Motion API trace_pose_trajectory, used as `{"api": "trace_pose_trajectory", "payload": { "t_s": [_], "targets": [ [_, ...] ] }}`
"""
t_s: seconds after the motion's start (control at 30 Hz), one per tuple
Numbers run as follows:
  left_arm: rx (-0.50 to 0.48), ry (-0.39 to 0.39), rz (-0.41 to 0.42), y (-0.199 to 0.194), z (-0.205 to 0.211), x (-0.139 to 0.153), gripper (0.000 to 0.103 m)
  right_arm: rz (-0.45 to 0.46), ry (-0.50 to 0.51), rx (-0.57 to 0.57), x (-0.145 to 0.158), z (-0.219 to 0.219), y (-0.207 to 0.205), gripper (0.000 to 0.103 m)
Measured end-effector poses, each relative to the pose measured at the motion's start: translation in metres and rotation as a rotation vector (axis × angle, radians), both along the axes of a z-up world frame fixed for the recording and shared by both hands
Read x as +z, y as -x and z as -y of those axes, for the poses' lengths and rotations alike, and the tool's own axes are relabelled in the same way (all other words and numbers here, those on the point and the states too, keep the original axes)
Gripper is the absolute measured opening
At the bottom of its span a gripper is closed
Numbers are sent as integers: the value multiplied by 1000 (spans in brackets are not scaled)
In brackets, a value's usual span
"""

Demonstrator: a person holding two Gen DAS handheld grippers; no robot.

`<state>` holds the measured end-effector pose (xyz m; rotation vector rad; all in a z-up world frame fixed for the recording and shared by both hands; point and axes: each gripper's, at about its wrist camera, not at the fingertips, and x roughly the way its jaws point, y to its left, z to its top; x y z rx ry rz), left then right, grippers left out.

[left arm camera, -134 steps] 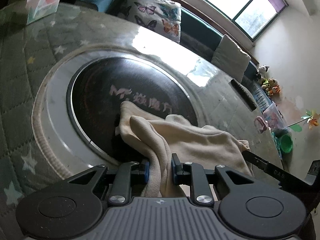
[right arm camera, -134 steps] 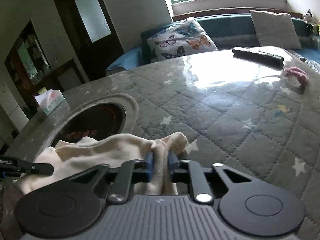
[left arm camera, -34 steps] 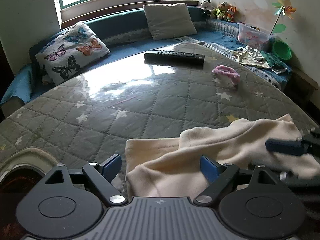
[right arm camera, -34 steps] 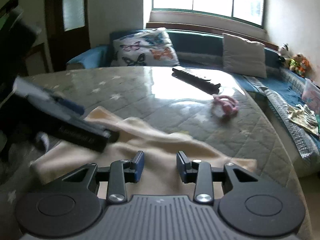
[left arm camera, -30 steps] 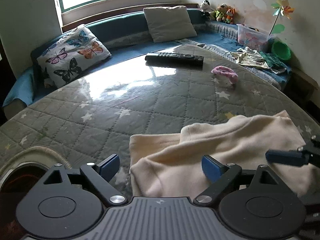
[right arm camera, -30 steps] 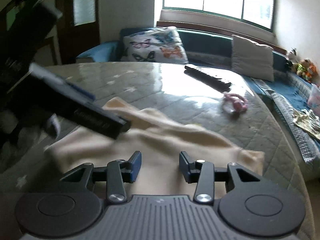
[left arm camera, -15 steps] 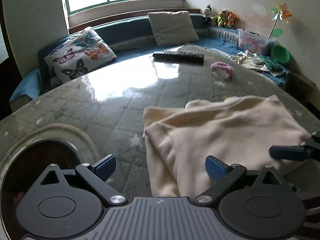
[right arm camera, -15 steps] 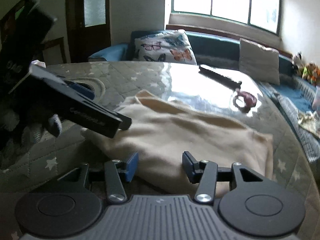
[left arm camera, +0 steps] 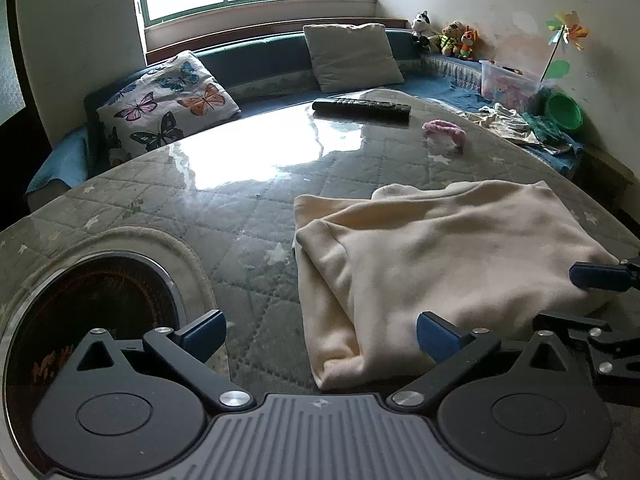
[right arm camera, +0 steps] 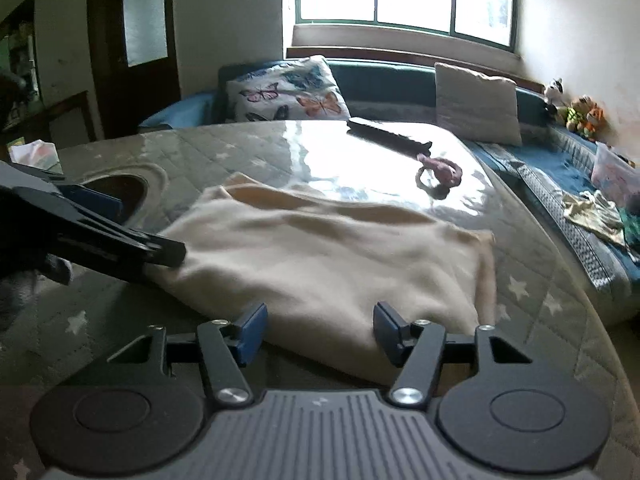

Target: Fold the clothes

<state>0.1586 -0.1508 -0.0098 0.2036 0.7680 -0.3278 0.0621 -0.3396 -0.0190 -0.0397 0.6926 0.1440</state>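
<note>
The cream garment [left arm camera: 448, 264] lies folded on the quilted, glossy-covered round table [left arm camera: 248, 184], toward its near right part in the left wrist view, with a doubled layer along its left edge and a narrower flap showing at the far side.

Going left to right in that view: a dark round inset [left arm camera: 92, 312] sits in the tabletop at the near left, ringed by a pale rim. The left gripper [left arm camera: 320, 332] has its jaws spread wide, holding nothing; its left blue pad is over bare quilting beside the inset, and its right pad is in front of the garment's near edge (whether it touches the cloth cannot be told). Farther back, a butterfly-print cushion [left arm camera: 168, 108] leans on the bench behind the table, then a plain grey cushion [left arm camera: 352, 56]. A black remote [left arm camera: 360, 106] lies on the far side of the table, with a pink hair tie [left arm camera: 444, 128] just to its right. At the far right edge, one blue-tipped finger [left arm camera: 596, 276] of the other tool overlaps the garment's right end.

In the right wrist view, the right gripper [right arm camera: 320, 332] is also open, moderately wide and empty, its pads just in front of the garment's [right arm camera: 328, 256] near edge. A tissue box [right arm camera: 34, 154] stands at the far left.
</note>
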Motion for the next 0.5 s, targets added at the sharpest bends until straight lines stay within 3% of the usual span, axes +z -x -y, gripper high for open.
{"api": "trace_pose_trajectory", "payload": {
  "t_s": [0.27,0.43,0.5],
  "targets": [
    [-2,-10,17,11,-1,5,103,13,-19,-24,0,4,9,74],
    [0,-13,27,18,-1,7,103,21,-18,-40,2,4,15,77],
    [-1,-16,30,21,-1,8,103,23,-20,-49,3,5,17,83]
  ]
}}
